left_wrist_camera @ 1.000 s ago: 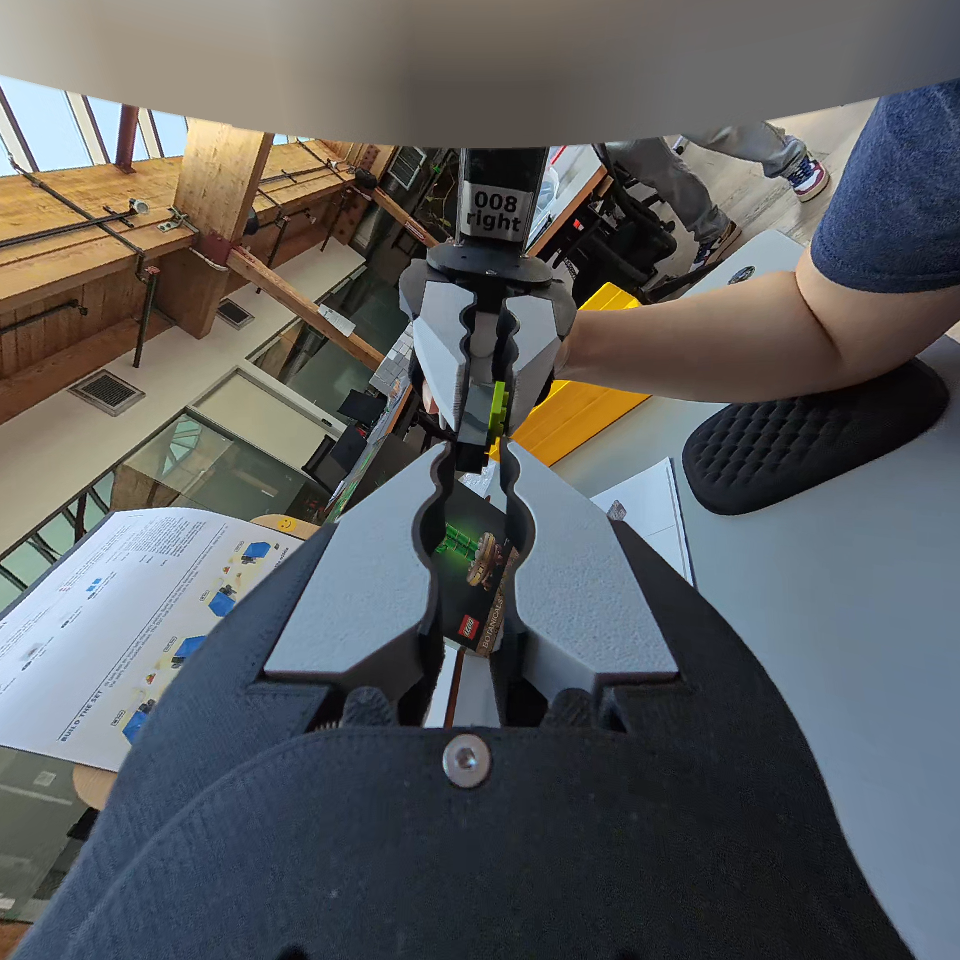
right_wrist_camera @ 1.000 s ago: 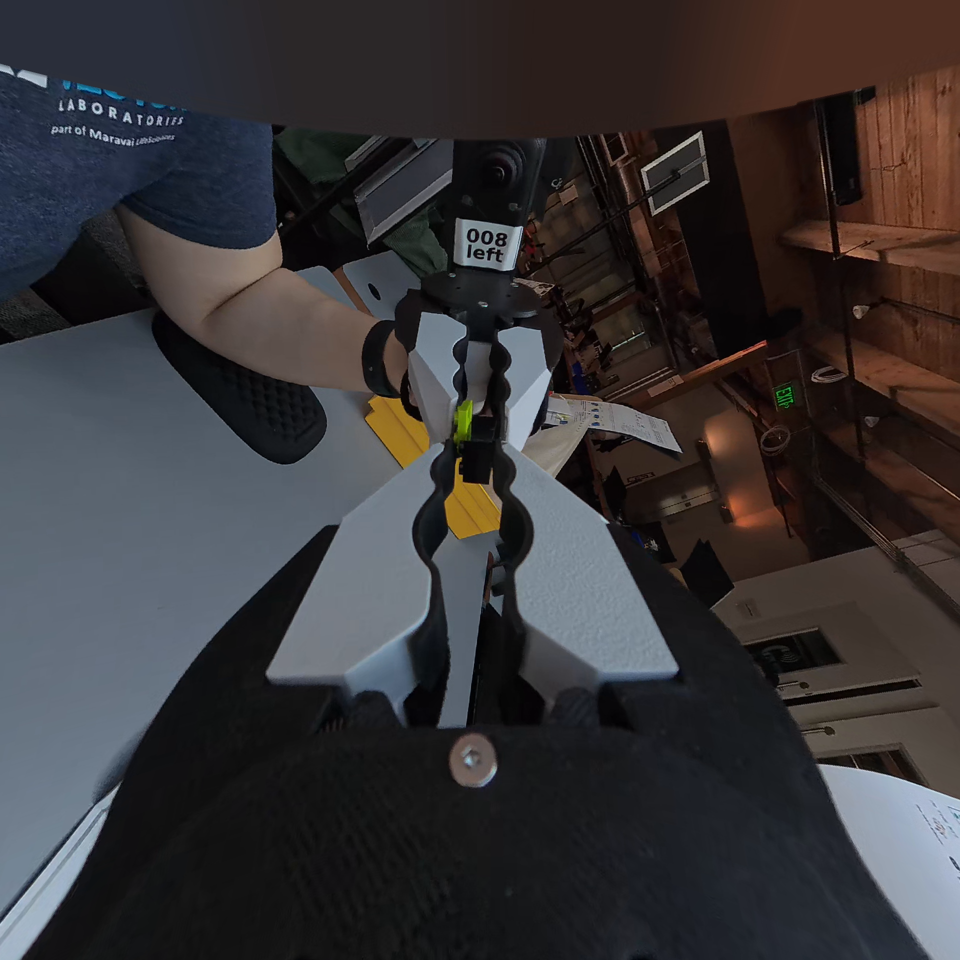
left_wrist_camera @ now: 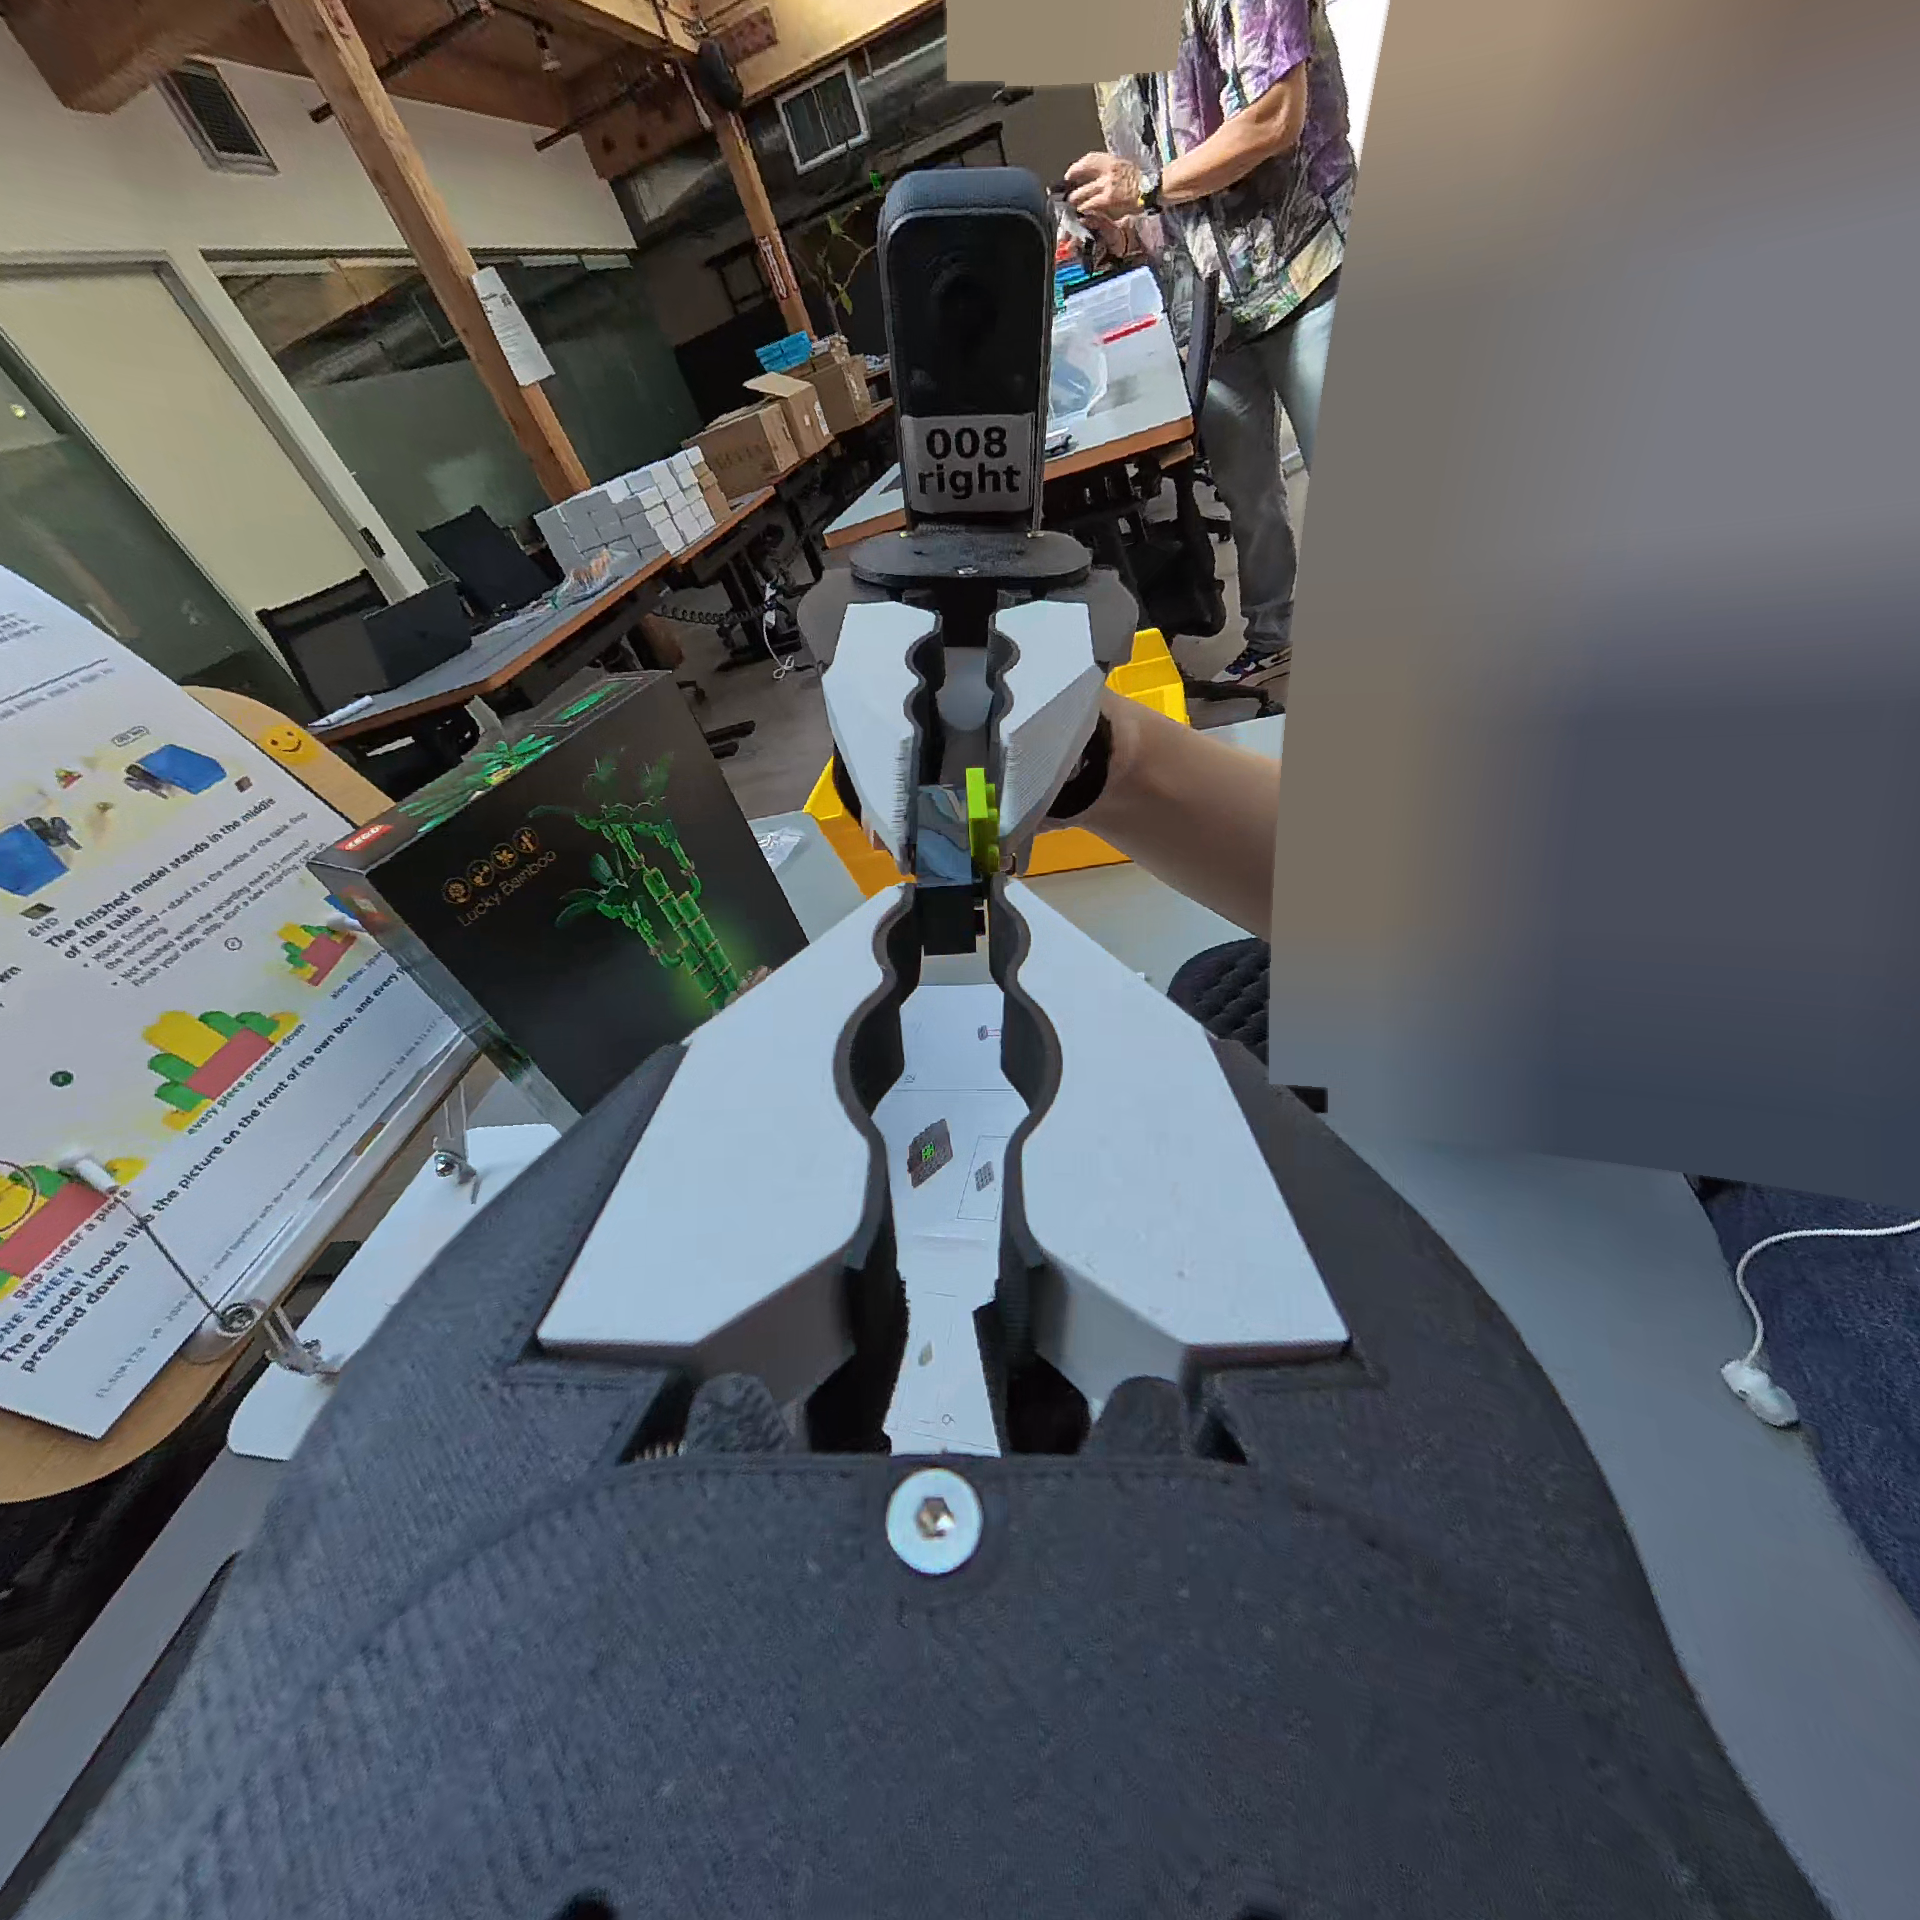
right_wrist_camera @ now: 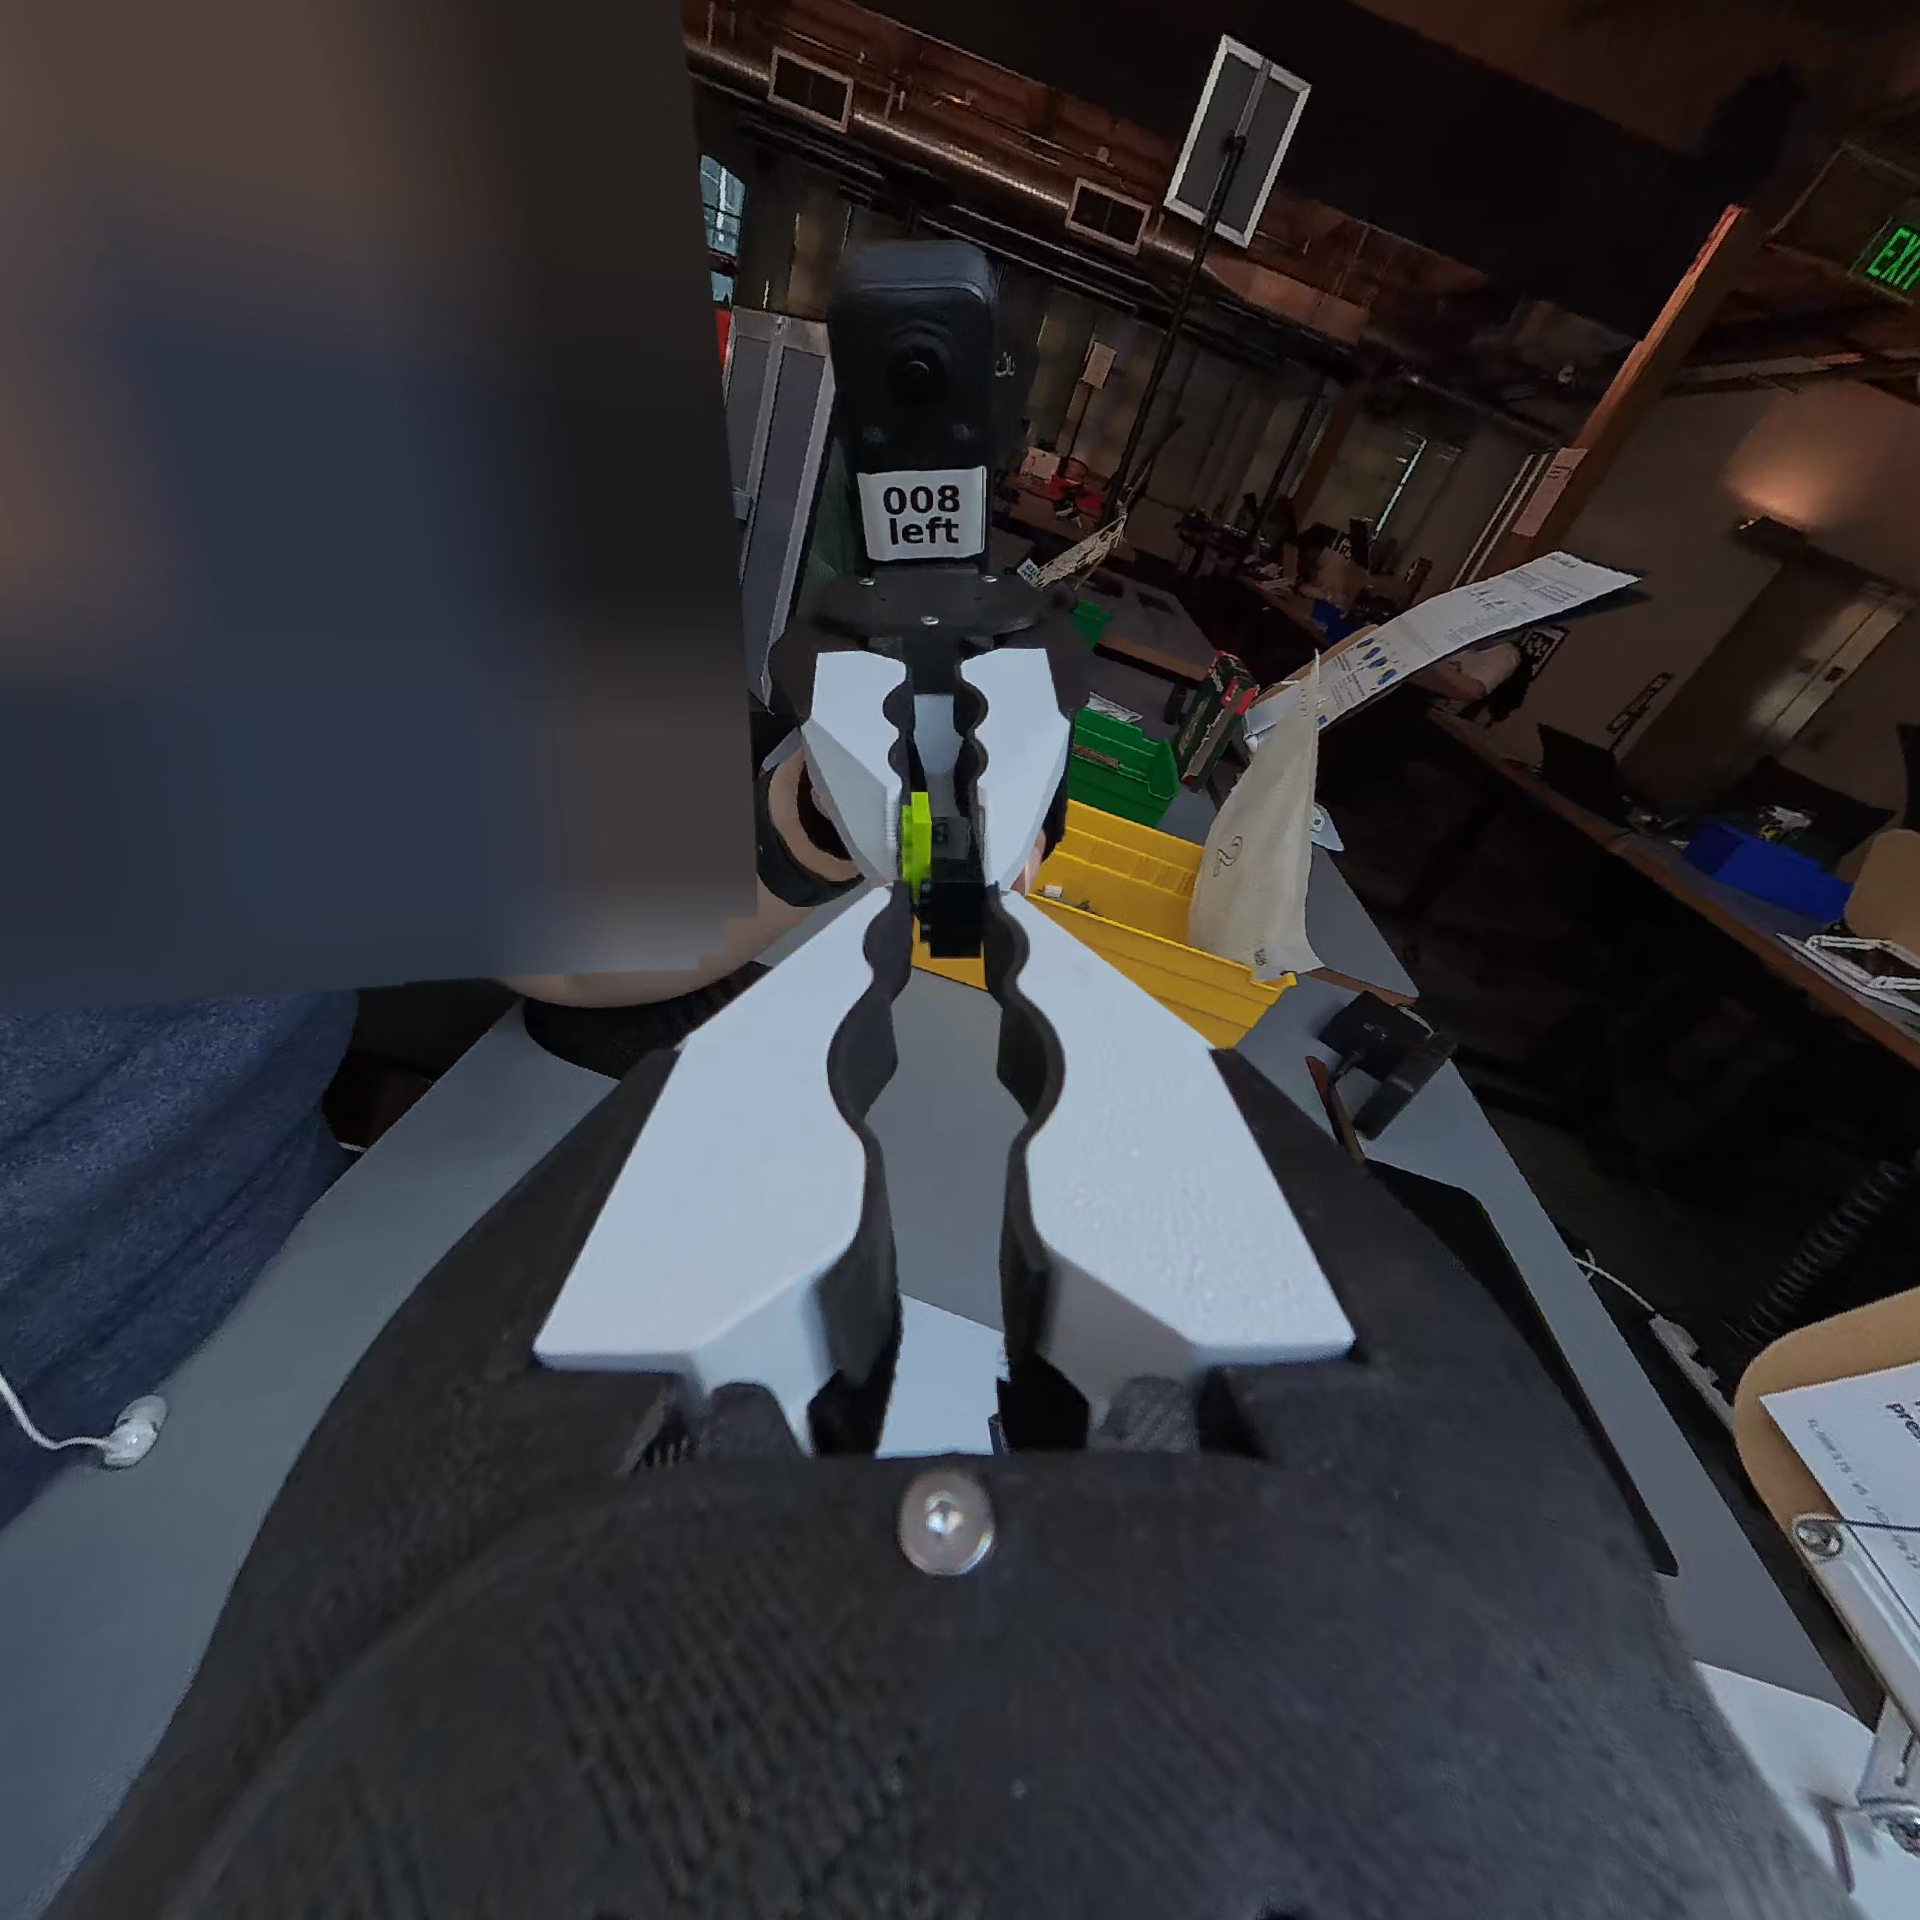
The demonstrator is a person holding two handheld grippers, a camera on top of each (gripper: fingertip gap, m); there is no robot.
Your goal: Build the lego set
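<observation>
above the grey bench (left_wrist_camera: 1538, 1278) of a workshop, the left gripper (left_wrist_camera: 951, 920) pinches a small black lego brick (left_wrist_camera: 948, 925) tip to tip against the lime-green lego plate (left_wrist_camera: 979, 821) clamped by the right gripper (right_wrist_camera: 948, 920) (both held mid-air); misaligned studs could pop either piece loose.

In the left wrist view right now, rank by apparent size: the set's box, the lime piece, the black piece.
1. Set's box, by far.
2. Black piece and lime piece: look alike, partly hidden by fingers, so unranked.

Light grey fingers (left_wrist_camera: 748, 1174), wavy black pads, silver screw (left_wrist_camera: 932, 1520), blue sleeve
</observation>
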